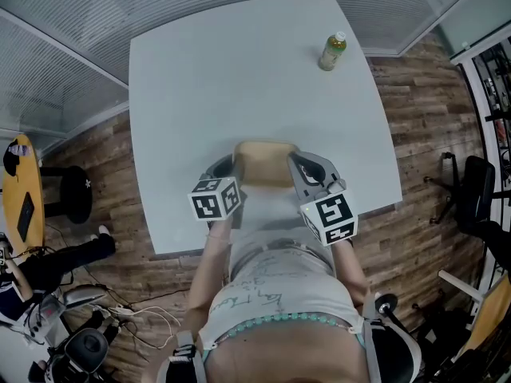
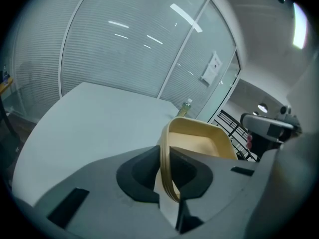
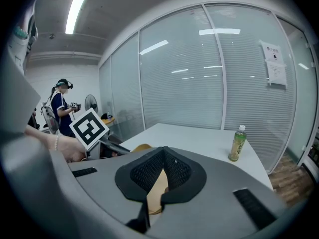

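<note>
Checking left gripper (image 2: 167,168) first: where does the tray (image 2: 199,141) sit against the fingers? (K)

Tray's near rim stands edge-on in the gap. Both fingers are pressed against it, one on each face, closed down to the rim's thickness. The tan basin extends beyond the tips. (M)

Right gripper (image 3: 160,180)? (K)

Same entry. Its ribbed pads clamp the opposite rim, a tan strip showing between and below them, with no free gap. (M)

Tray position overall? (K)

Head view: at the table's (image 1: 239,78) near edge, straight ahead of the person, bracketed by the two grippers, one rim in each. Cannot tell whether it rests on the top or is lifted clear. (M)

Any writing? (K)

Bottle (image 1: 332,52) at the far right corner, well apart from the tray: green label, white cap, print too small to read. Sheet (image 3: 275,66) on the glass wall: text illegible. Marker cubes (image 1: 329,218) carry black-and-white square patterns only, no letters. (M)
</note>
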Demonstrator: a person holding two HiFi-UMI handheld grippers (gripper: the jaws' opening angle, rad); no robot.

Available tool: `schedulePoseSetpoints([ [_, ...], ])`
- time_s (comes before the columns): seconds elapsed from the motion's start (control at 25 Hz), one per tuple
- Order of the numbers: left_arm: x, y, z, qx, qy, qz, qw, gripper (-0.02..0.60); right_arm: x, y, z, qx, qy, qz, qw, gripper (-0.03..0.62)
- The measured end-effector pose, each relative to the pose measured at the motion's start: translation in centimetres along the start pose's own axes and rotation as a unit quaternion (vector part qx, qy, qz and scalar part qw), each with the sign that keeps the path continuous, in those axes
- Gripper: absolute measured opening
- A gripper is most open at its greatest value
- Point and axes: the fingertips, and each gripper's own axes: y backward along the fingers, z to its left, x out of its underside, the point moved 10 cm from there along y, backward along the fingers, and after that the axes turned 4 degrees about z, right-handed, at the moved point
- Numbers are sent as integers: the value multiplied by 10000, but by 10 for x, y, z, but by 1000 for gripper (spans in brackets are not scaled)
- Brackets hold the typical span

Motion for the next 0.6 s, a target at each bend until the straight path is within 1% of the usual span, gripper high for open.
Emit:
schedulePoseSetpoints([
  [0.16,-15,13,-2,68,-41,-241,9997,28,-5,1,5,34,38,-57,10000,0],
  [0.28,-24,22,-2,29,-111,-424,9990,28,-8,3,8,26,73,-111,9999,0],
  [0.36,-31,28,-2,-32,-195,-538,9984,28,-10,4,9,-3,76,-146,9999,0],
  [0.52,-44,39,-2,-283,-489,-770,9954,28,-12,1,12,-48,65,-166,9998,0],
  [0.6,-48,43,-4,-333,-572,-872,9940,28,-13,1,13,-75,67,-172,9998,0],
])
